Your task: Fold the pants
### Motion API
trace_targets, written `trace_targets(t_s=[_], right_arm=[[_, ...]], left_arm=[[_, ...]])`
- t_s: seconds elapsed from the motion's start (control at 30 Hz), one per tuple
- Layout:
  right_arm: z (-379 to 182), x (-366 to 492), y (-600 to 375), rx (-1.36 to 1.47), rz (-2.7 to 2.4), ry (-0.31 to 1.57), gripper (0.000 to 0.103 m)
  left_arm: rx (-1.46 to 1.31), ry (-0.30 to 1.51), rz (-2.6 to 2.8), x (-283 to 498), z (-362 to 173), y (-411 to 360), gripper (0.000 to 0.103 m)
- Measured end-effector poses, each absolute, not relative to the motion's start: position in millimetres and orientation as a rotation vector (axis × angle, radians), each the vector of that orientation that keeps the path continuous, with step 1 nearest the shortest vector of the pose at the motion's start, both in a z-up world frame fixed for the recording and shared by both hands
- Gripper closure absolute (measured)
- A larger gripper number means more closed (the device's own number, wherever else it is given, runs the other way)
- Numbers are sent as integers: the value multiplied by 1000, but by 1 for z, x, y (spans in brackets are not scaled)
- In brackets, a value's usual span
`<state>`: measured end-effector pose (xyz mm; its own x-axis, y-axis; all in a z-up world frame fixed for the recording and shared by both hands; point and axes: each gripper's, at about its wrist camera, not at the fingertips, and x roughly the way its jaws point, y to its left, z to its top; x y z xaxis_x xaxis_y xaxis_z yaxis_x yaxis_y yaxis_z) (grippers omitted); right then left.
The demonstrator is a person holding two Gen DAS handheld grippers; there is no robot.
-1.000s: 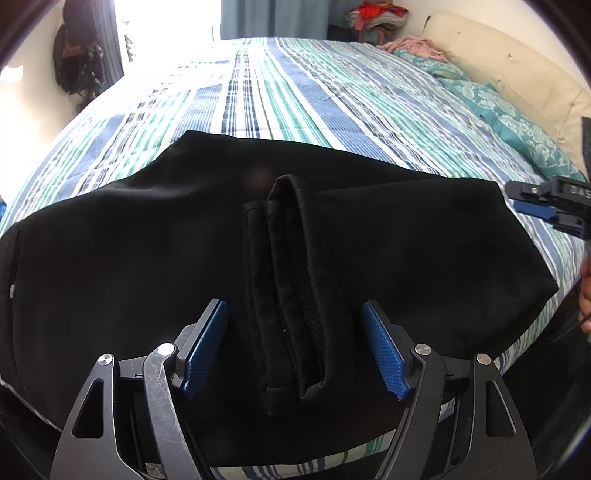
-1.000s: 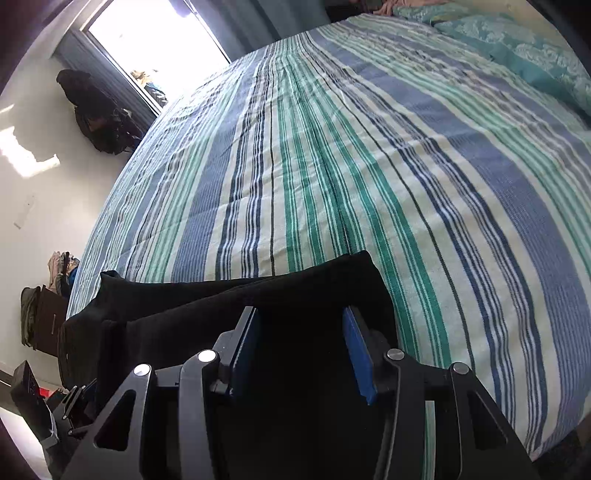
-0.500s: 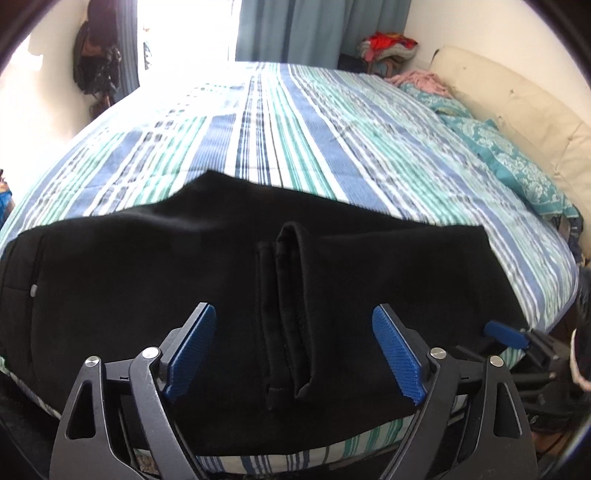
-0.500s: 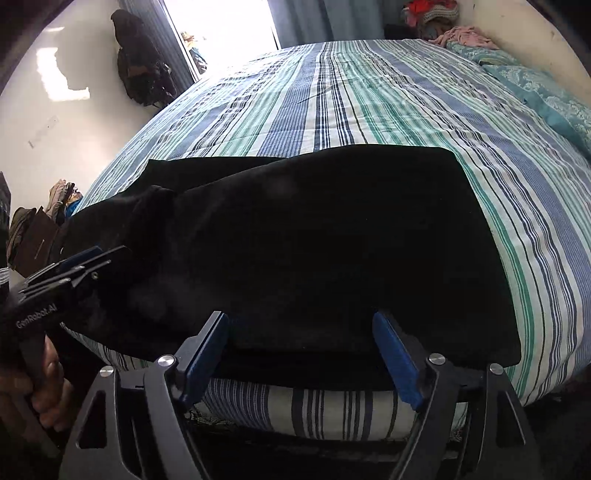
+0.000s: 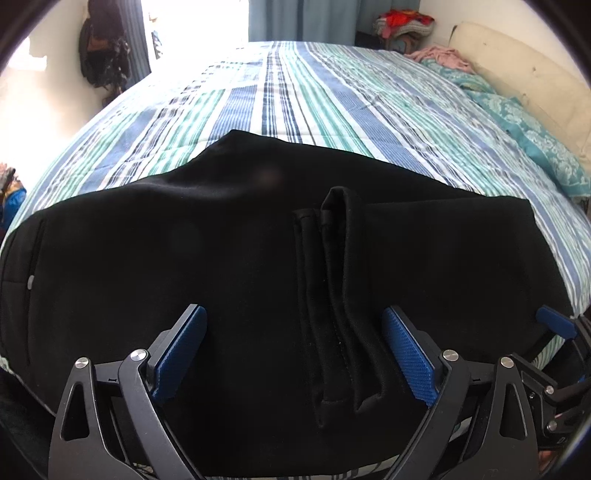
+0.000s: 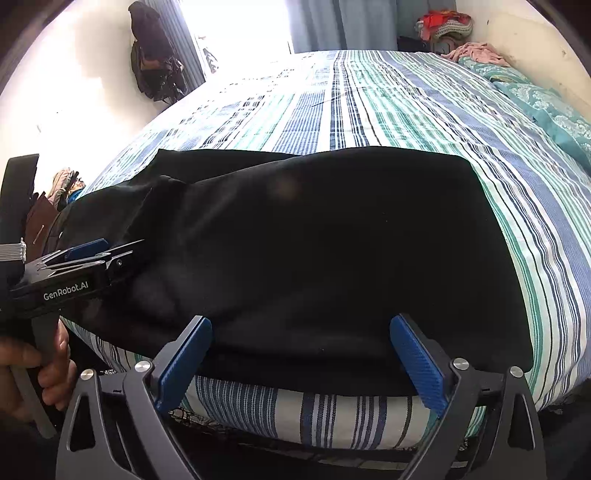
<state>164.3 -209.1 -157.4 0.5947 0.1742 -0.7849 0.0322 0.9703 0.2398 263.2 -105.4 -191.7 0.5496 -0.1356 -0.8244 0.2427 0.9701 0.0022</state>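
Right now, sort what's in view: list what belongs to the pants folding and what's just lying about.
Belongs to the job:
black pants
striped bed
left gripper, jaws opening
right gripper, jaws opening

Just lying about:
pink garment
clothes pile
hanging dark bag
teal pillow

Black pants (image 5: 221,277) lie folded at the near edge of the striped bed (image 5: 295,103).

black pants (image 5: 229,266) on striped bed (image 5: 332,99), left hand-held gripper (image 5: 293,352) opening above, nothing gripped

Both my wrist cameras sit close at the bed's (image 5: 332,110) near edge, angled downward, sharing the black pants (image 5: 221,277).
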Motion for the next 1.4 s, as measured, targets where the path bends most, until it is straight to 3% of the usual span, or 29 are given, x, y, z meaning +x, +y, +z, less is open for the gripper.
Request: trace_targets(t_s=[0.83,1.4], right_arm=[[-158,168,-202,210,57,932,0],[-159,167,-199,188,49,926,0]], left_arm=[[-3,873,-206,253,-152,-75,5],[-57,890,-133,258,-154,-51,5]])
